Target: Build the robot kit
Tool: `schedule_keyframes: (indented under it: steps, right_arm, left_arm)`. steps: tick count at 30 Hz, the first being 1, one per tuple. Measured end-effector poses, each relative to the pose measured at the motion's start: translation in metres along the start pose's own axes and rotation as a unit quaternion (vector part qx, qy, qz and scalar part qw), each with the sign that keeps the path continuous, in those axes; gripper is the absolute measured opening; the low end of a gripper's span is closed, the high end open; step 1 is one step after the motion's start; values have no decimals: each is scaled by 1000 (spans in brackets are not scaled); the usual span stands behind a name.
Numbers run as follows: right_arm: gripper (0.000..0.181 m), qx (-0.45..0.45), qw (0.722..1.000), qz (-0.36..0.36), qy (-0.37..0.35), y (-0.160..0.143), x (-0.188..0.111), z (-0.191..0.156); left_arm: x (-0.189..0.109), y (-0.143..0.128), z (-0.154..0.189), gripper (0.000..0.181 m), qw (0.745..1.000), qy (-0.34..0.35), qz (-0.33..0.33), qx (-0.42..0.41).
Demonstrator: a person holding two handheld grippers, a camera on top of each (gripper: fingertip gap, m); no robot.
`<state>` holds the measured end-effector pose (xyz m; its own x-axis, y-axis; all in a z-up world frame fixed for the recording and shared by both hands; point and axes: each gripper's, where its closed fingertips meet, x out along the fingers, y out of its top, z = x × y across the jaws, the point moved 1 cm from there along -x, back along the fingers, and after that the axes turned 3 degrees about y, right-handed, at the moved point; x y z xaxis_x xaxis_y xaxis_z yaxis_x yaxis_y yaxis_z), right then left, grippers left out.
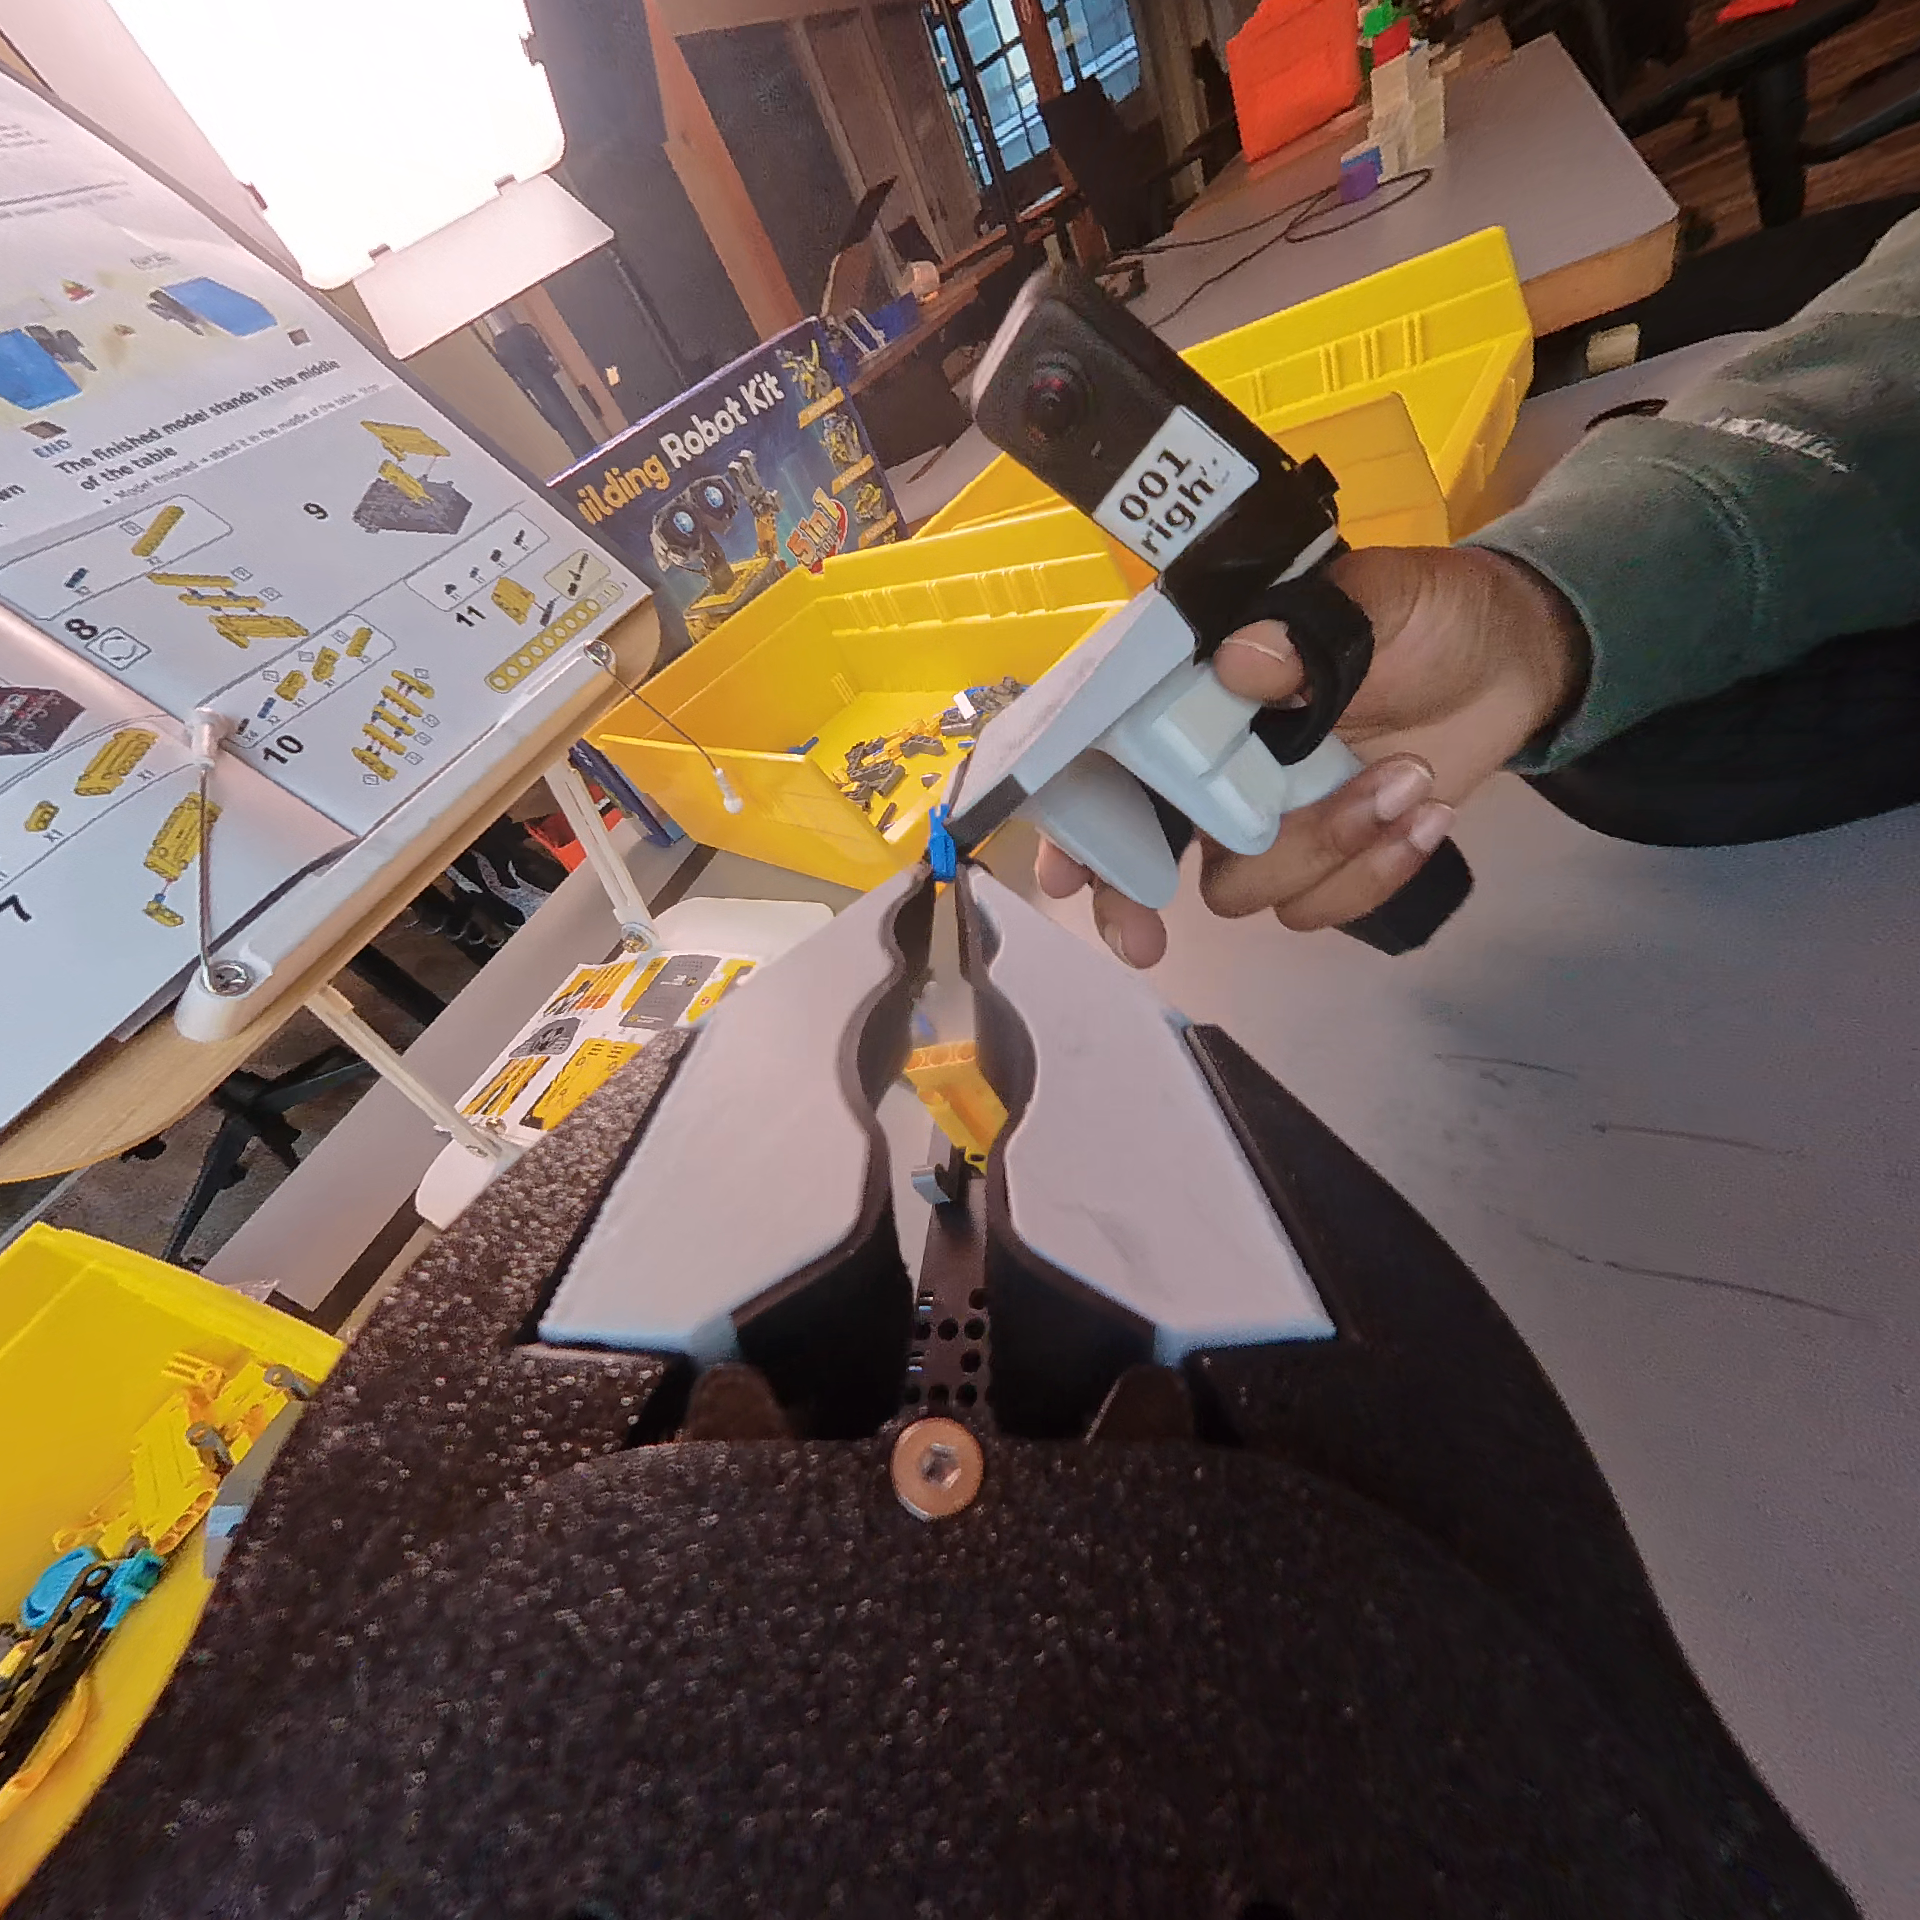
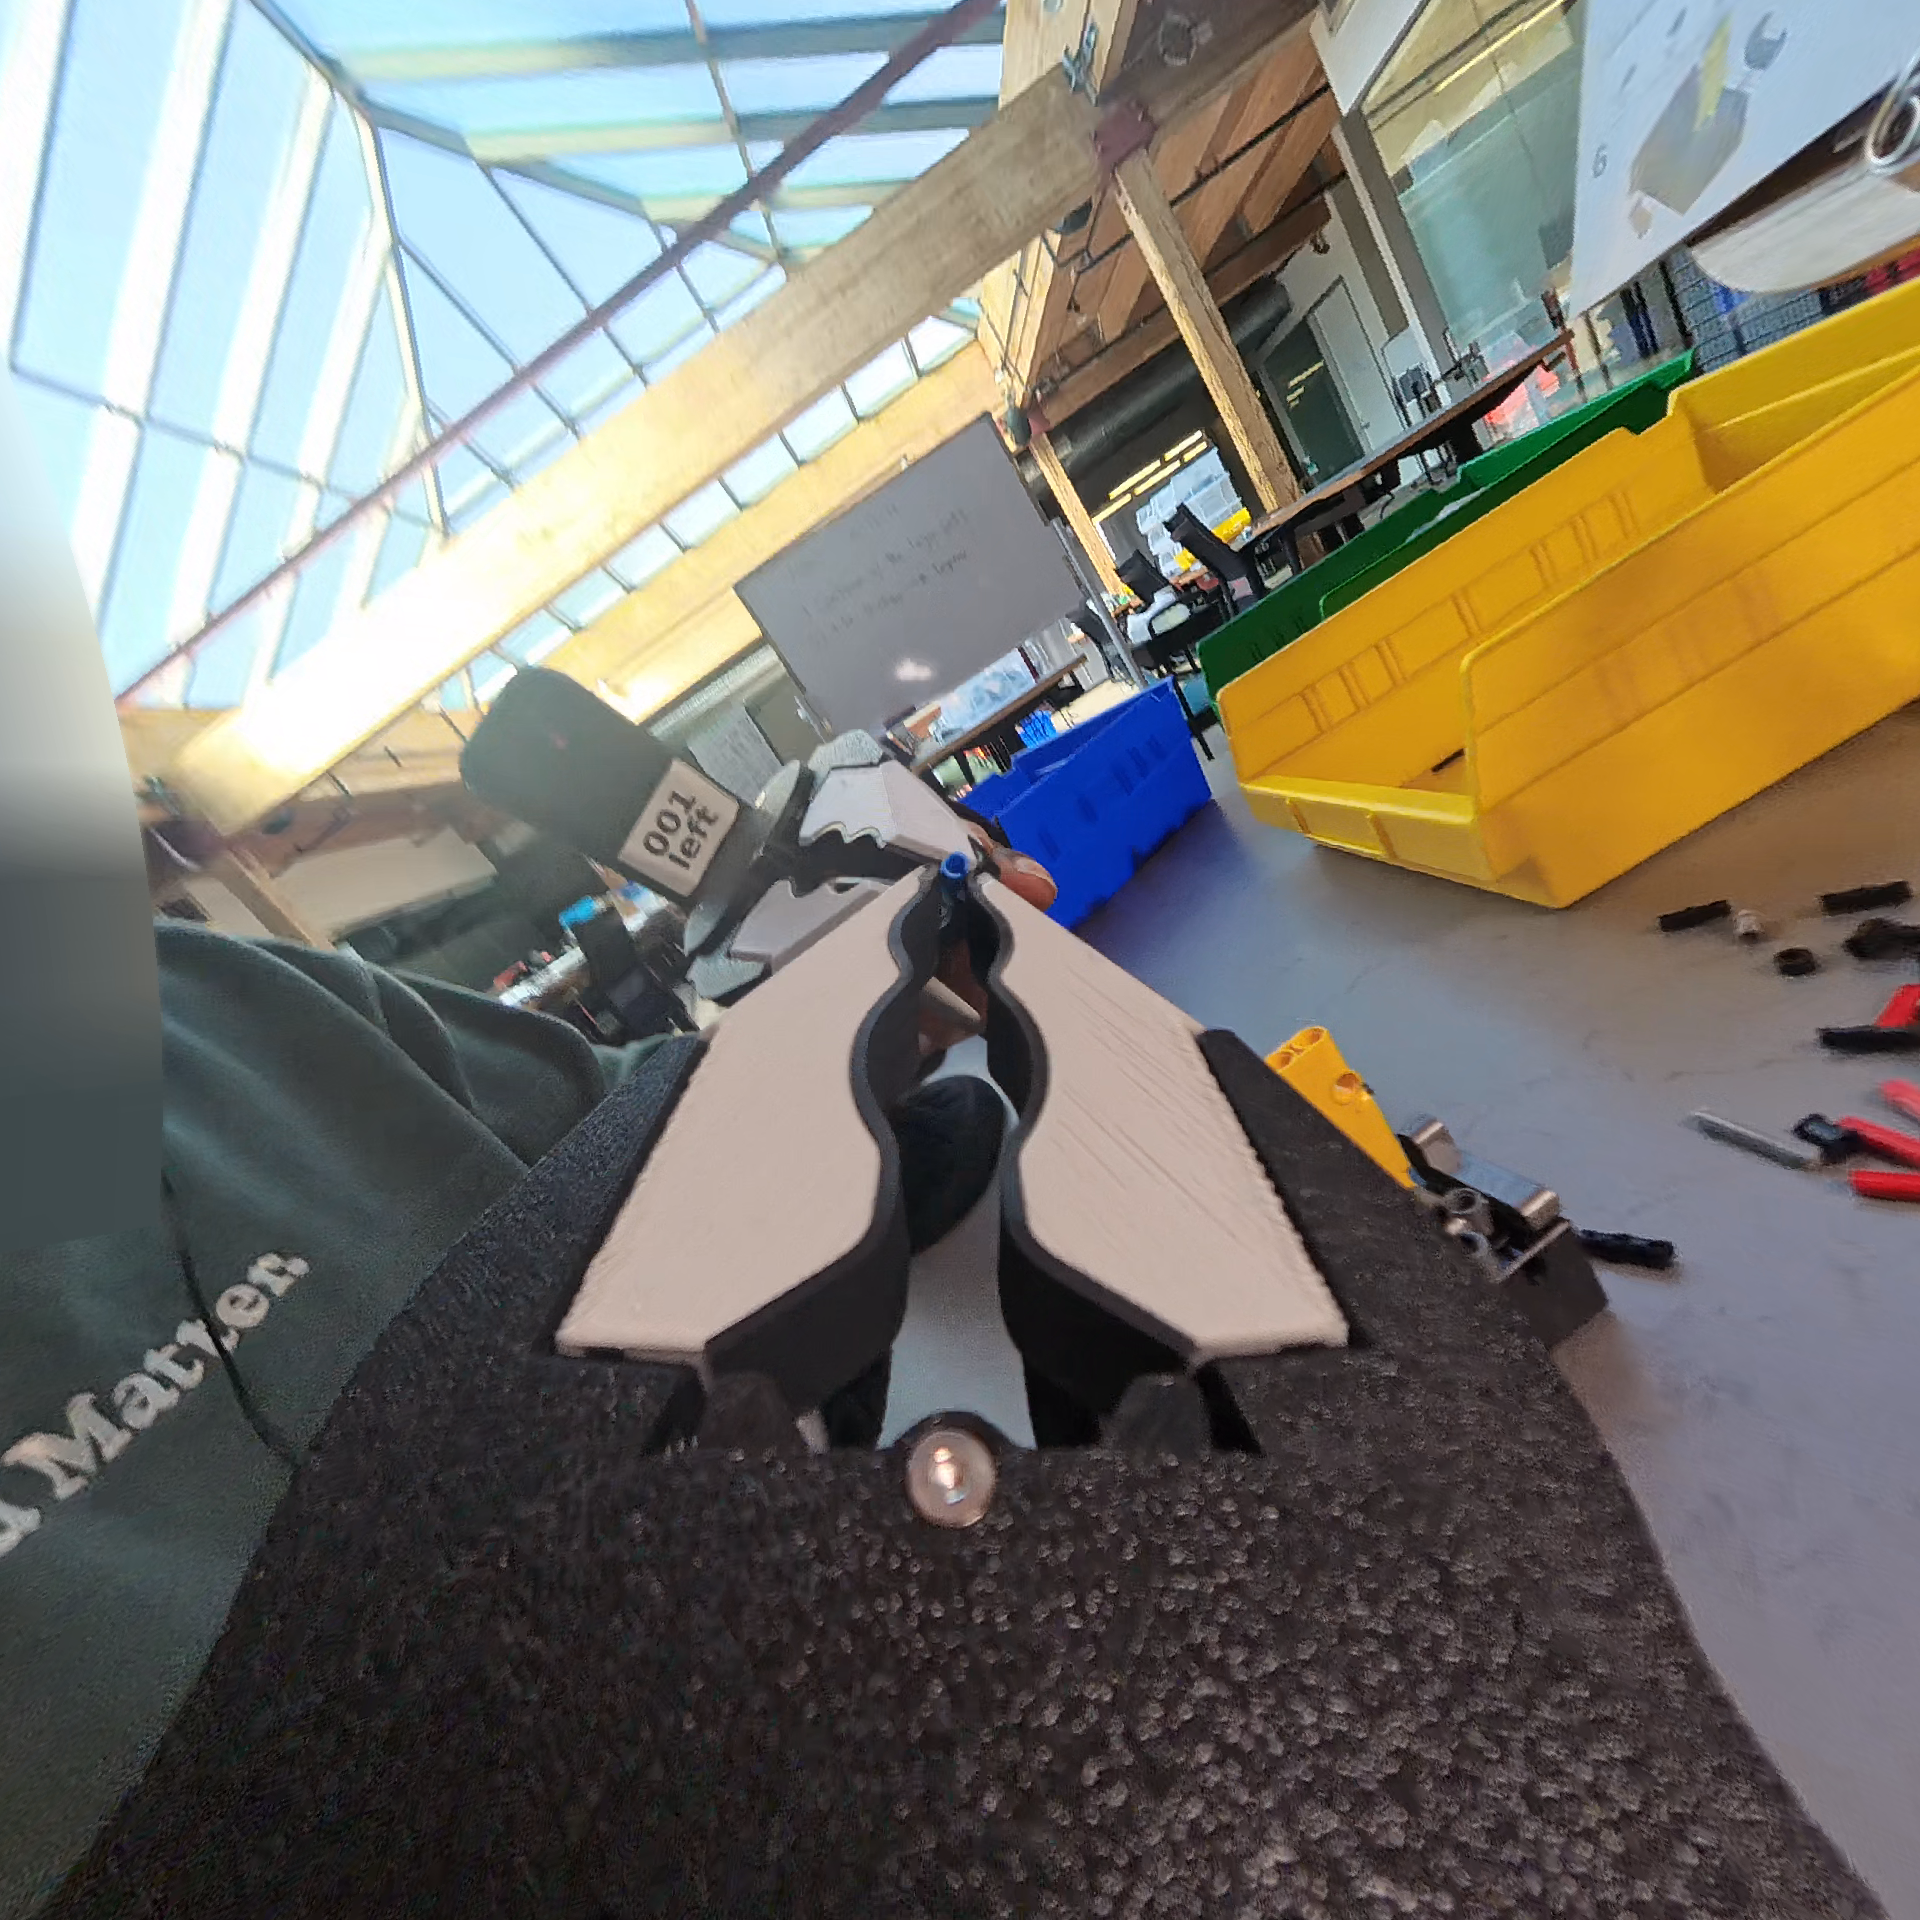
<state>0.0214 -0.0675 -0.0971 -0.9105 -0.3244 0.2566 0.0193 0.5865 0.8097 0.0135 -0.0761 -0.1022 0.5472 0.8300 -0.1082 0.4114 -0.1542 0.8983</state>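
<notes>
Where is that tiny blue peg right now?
The blue peg is pinched at the tips of the right gripper, held in the air just beyond the left gripper, in front of the yellow bin.

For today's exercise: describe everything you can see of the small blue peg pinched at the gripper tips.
The blue peg is a small bright-blue plastic connector pin, ridged along its length with a rounded hollow-looking end. It stands roughly upright in mid-air above the grey table, in front of a yellow bin. The right gripper is shut on it. The left gripper has its near-closed tips right at its lower end; whether they grip it is unclear.
</notes>
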Motion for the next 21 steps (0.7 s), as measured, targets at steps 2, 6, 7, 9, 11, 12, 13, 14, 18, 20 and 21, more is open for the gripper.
schedule_keyframes:
  steps: [2, 6, 7, 9, 11, 12, 13, 14, 18, 20, 21]
  right_arm:
    - [7, -70, 996, -49, -10, -2, -2, 0]
    - [11, -197, 973, -123, -16, -6, -9, -2]
    - [11, -220, 966, -137, -12, -7, -11, -5]
    - [11, -260, 951, -168, -10, -12, -15, -5]
    - [10, -283, 941, -184, -7, -16, -18, -6]
    - [10, -288, 939, -187, -3, -18, -18, -8]
    - [11, -289, 938, -193, 1, -21, -18, -9]
    - [11, -291, 936, -199, 4, -23, -18, -9]
    - [5, -298, 933, -200, 13, -24, -19, -13]
    - [5, -304, 930, -206, 13, -25, -20, -13]
    - [5, -308, 929, -207, 13, -25, -20, -13]
  left_arm:
    - [-1, -2, 4, 2, 1000, -24, -2, -4]
    - [-1, -5, 13, 2, 998, -64, -12, -7]
    - [-1, -6, 15, 2, 997, -71, -14, -7]
    - [0, -7, 20, 2, 996, -84, -16, -11]
    - [0, -8, 24, 2, 995, -97, -20, -12]
    - [1, -9, 26, 2, 995, -102, -21, -12]
    - [1, -9, 28, 2, 994, -107, -21, -14]
    - [1, -9, 30, 2, 993, -112, -22, -14]
    - [1, -8, 34, 2, 992, -120, -21, -15]
    - [1, -7, 35, 2, 992, -126, -19, -26]
    - [1, -7, 35, 2, 991, -130, -16, -37]
